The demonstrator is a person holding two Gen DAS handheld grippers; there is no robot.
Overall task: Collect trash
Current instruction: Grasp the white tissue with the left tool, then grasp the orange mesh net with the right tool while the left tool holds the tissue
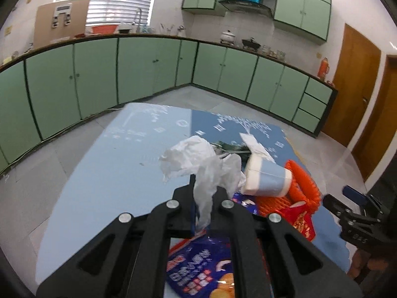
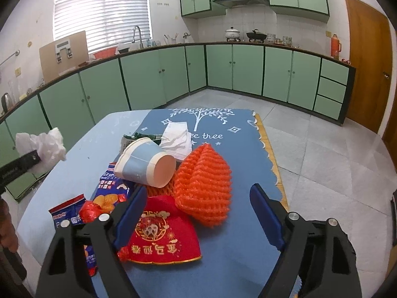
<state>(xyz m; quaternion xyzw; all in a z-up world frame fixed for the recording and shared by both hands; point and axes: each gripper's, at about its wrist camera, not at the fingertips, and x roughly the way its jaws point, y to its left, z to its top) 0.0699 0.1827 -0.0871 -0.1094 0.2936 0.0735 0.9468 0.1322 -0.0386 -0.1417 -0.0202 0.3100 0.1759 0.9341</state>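
Note:
My left gripper [image 1: 204,186] is shut on a crumpled white plastic bag [image 1: 198,159] and holds it above the table; the bag also shows at the left of the right wrist view [image 2: 47,144]. My right gripper [image 2: 196,206] is open and empty, low over a red pouch [image 2: 161,236] and an orange foam net [image 2: 203,183]. A blue-and-white paper cup [image 2: 144,164] lies on its side. A blue snack bag [image 1: 198,268] lies under the left gripper. A white tissue [image 2: 176,136] lies behind the cup.
The trash lies on a blue mat [image 2: 238,223] on a light blue table [image 1: 104,173]. Green kitchen cabinets [image 2: 148,74] run along the walls behind. A wooden door [image 2: 367,59] is at the right. Grey tiled floor [image 2: 322,154] surrounds the table.

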